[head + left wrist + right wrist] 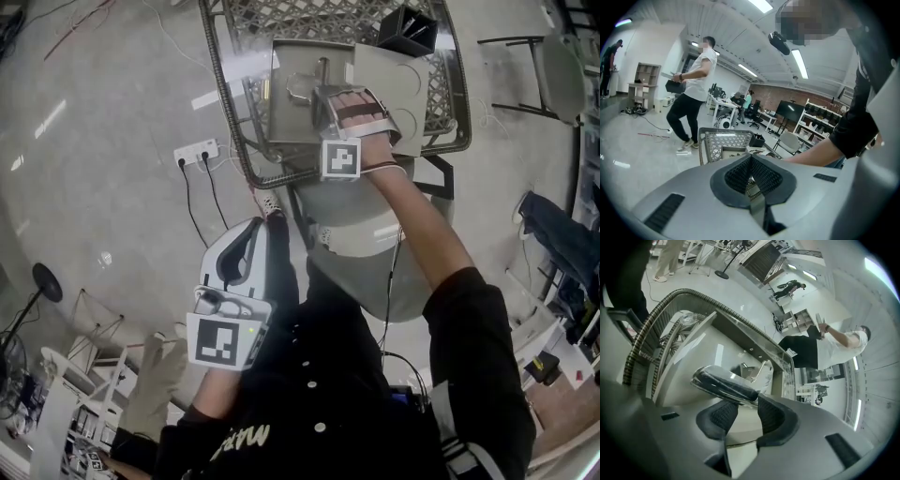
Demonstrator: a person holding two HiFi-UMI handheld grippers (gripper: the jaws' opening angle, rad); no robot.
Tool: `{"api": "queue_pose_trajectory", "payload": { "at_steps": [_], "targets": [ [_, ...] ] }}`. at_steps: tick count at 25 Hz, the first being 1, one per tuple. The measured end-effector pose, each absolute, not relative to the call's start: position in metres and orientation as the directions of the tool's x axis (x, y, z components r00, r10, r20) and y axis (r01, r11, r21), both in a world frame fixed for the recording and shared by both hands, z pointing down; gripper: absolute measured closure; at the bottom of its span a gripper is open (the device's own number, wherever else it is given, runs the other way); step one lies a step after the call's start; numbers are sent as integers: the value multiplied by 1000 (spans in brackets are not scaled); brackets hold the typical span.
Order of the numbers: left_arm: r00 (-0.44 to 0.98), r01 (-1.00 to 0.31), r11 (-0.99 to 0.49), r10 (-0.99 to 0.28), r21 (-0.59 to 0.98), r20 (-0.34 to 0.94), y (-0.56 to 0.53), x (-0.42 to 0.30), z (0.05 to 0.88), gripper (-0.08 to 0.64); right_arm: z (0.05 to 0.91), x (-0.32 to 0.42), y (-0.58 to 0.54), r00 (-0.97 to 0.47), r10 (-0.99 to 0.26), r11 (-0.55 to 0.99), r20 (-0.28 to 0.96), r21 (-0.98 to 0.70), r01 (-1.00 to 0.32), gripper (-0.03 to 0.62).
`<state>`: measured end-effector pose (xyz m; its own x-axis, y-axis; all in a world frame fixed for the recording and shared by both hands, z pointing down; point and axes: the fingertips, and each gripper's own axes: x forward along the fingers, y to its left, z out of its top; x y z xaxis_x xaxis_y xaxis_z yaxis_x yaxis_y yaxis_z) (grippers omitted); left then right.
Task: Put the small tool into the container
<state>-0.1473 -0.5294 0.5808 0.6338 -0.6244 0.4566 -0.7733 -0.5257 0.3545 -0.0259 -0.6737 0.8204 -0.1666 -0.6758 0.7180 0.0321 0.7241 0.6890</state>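
Note:
The small tool [723, 383], a black handle sealed in a clear pack, lies inside the grey open container [696, 357] just beyond my right gripper's pads. My right gripper [744, 406] is open, with bare container floor showing in the gap between its jaws. In the head view the right gripper [321, 94] reaches over the container [281, 122] on the mesh table, and the clear pack [298, 90] shows at its tips. My left gripper [255, 230] hangs low near my body, away from the table. Its pads meet in the left gripper view, so the left gripper [751, 169] is shut and holds nothing.
The container sits on a wire-mesh table [281, 19] with a raised metal rim. A grey flat lid [394, 80] lies to its right, a black box [409, 32] behind it. A power strip [197, 152] and cables lie on the floor. A person [691, 89] walks beyond the table.

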Motion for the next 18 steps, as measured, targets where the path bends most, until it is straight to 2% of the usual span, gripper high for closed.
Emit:
{"api": "queue_pose_trajectory", "payload": {
  "at_steps": [6,12,14,18],
  "targets": [
    [625,-780,-508,-637,364,451,-528,-149,582,535,835,-14,-663,-107,-602,776,791,611,152,408],
    [626,-780,-509,-636,364,450,-528,-147,582,535,837,-13,-653,-119,-550,810,827,563,165,402],
    [627,-779,-509,-640,366,445,-527,-146,580,535,833,-13,-653,-122,-556,806,822,569,165,436],
    [626,-780,-518,-648,352,434,-528,-144,570,535,818,-16,-655,-147,-582,795,800,598,101,568]
  ]
}}
